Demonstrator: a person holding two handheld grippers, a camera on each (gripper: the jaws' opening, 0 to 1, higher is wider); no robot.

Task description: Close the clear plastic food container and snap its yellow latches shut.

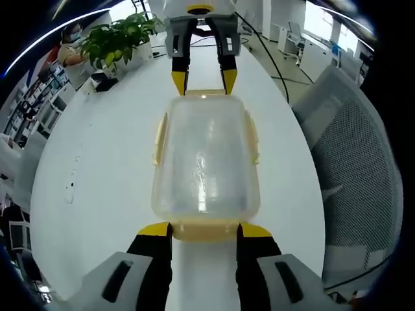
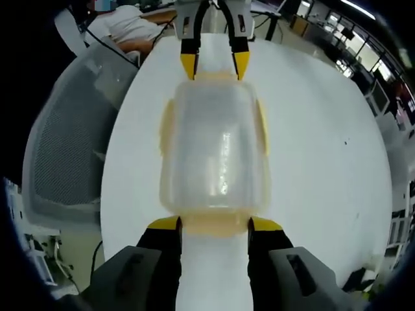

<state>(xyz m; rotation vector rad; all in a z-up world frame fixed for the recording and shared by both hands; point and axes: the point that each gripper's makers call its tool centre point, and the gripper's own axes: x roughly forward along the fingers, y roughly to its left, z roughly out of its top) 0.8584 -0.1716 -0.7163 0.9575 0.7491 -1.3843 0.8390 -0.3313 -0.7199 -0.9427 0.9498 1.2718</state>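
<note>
Faced each other across the white table [image 1: 97, 162], one gripper at each end of the clear plastic food container [image 1: 204, 162], which sat lid-on at the table's middle. Left gripper [image 1: 205, 229] held low, jaws spread about a latch's width, yellow tips touching the near yellow latch [image 1: 206, 228], no firm clamp evident. Right gripper [image 2: 215, 225] posed likewise, jaws parted, at the far end. Side latches [image 1: 159, 139] flared outward. Potted plant [image 1: 120, 35] far left; mesh chair [image 1: 353, 162] right.
</note>
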